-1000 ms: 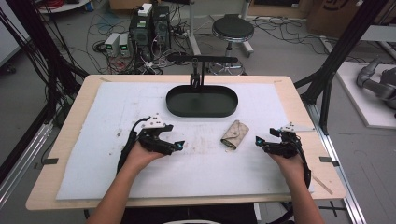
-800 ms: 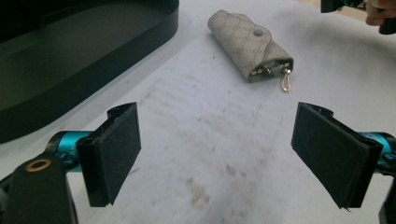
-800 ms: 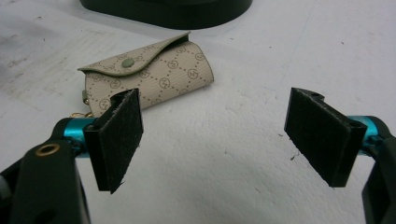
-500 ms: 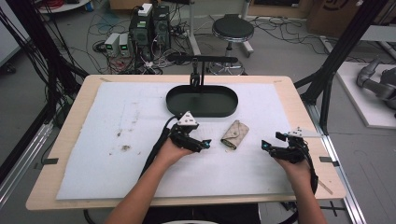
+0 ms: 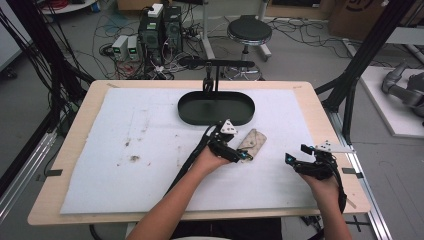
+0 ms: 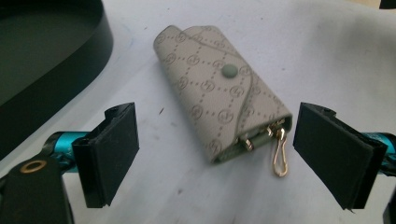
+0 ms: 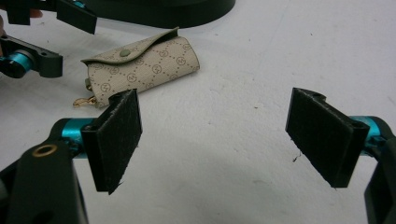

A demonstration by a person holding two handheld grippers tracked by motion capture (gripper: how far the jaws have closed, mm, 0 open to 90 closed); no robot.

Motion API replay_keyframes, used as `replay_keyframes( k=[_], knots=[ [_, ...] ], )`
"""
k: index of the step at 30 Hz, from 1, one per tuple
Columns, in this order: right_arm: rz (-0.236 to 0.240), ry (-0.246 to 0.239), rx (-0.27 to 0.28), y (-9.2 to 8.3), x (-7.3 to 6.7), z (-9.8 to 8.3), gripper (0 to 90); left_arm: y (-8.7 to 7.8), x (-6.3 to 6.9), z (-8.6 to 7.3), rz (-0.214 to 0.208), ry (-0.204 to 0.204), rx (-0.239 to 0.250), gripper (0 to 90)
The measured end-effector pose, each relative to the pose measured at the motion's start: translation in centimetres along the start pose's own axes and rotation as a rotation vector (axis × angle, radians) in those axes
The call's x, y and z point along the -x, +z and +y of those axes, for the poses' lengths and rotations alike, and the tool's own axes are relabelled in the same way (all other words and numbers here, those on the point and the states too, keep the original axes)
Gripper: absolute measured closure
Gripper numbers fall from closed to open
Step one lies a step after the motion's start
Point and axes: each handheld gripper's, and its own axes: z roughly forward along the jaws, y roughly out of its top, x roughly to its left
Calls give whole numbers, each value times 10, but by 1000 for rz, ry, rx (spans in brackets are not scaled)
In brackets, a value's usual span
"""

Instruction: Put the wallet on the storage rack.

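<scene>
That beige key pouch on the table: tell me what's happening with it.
A person works at a table with a gripper in each hand. The left gripper is at the beige key pouch, jaws open to either side of its clasp end, not closed on it. The pouch lies flat on the white mat, snapped shut, a gold clip sticking out, just in front of the black oval tray. The right gripper sits off to the side, open and holding nothing.

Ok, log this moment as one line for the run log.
left gripper: open, jaws either side of key pouch, not gripping | right gripper: open, over bare mat | pouch: flat, snapped shut, beside black tray
</scene>
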Motion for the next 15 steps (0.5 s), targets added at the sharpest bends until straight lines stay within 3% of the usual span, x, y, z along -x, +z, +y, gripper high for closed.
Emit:
replay_keyframes(
  k=[11,15],
  knots=[
    [-7,19,9,-5,3,-2,189,29,6,10,16,-9,-41,142],
    [-5,19,8,-4,3,-2,189,37,8,10,0,-26,-45,137]
  ],
)
